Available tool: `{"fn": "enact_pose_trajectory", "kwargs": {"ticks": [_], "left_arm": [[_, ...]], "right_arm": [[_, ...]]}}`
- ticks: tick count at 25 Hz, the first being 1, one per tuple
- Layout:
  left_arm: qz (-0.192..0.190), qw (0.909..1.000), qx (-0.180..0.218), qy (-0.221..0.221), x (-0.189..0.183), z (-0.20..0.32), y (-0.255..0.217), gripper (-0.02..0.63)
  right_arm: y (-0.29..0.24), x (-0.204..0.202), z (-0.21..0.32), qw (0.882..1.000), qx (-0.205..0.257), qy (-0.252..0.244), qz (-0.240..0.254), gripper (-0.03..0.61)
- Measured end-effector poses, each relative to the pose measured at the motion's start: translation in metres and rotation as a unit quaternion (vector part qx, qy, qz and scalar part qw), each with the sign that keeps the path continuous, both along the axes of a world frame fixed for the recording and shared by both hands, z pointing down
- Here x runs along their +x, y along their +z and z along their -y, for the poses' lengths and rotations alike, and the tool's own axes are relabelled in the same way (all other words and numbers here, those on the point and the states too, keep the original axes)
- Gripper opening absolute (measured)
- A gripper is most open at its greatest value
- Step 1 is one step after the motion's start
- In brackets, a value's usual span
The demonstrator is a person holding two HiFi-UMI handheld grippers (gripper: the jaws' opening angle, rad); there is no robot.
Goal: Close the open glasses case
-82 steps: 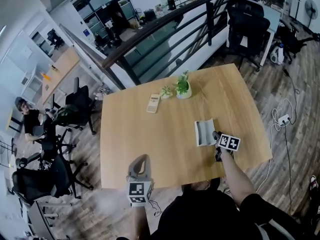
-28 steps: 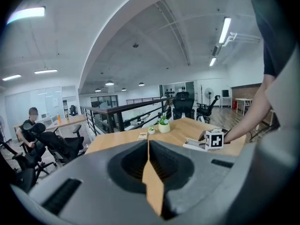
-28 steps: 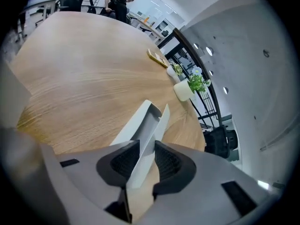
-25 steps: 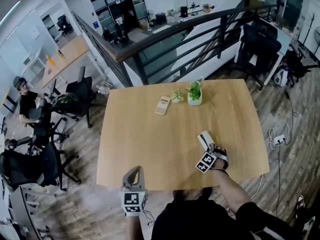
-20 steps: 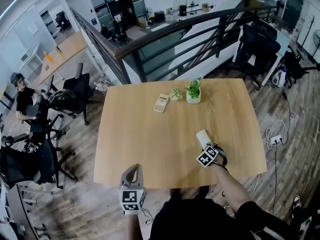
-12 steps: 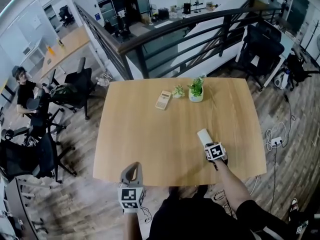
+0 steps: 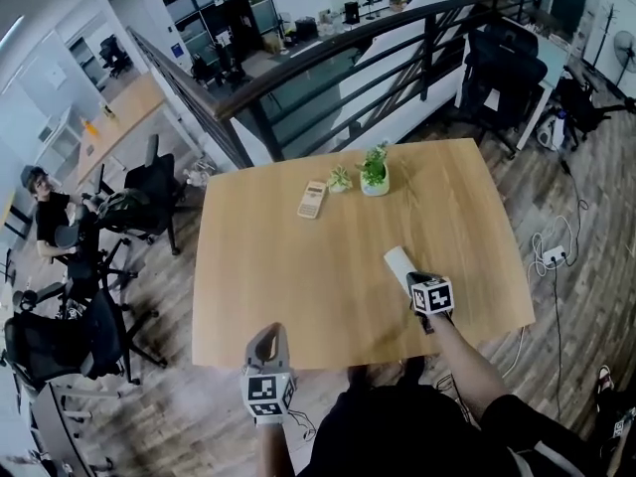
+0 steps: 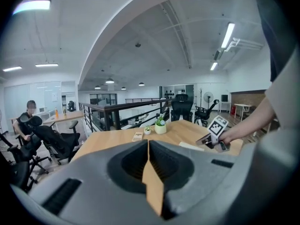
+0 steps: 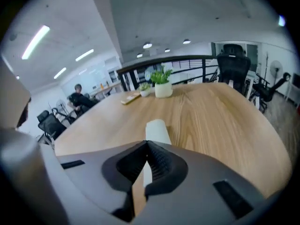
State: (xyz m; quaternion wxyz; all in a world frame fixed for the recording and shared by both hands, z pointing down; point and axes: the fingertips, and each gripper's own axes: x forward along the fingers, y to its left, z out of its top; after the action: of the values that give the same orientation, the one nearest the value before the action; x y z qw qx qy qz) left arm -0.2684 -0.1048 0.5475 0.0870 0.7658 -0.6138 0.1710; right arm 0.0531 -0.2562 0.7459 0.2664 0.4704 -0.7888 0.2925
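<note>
Wooden table (image 7: 278, 266) stands on an office mezzanine, with a dark railing (image 7: 328, 63) behind its far edge and black office chairs (image 7: 149, 192) on the floor to the left.

The glasses case (image 7: 398, 262) is white and lies closed on the table top, at about 4 o'clock from the table's centre. Its long axis runs from 11 o'clock to 5 o'clock in the head view. In the right gripper view the case (image 9: 157, 131) lies directly ahead of the jaws.

The right gripper (image 7: 413, 280) is at the 5 o'clock end of the case, just beside it. Its jaws are pressed together with nothing between them. Contact with the case cannot be confirmed.

The left gripper (image 7: 268, 336) is at 7 o'clock from the case, well apart from it, at the near table edge. Its jaws are also together and empty.

A potted plant (image 7: 374, 172) and a smaller plant (image 7: 339, 179) stand at 12 o'clock from the case, near the far edge. A calculator (image 7: 312, 199) lies just beside them, at 11 o'clock from the case.
</note>
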Motion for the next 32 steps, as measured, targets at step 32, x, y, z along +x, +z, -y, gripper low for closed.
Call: {"fn": "enact_pose_trajectory", "kwargs": {"ticks": [32], "left_arm": [[0.04, 0.9916, 0.105, 0.064, 0.09, 0.059, -0.066, 0.009]], "right_arm": [[-0.295, 0.098, -0.1, 0.921, 0.385, 0.048, 0.031, 0.014]]}}
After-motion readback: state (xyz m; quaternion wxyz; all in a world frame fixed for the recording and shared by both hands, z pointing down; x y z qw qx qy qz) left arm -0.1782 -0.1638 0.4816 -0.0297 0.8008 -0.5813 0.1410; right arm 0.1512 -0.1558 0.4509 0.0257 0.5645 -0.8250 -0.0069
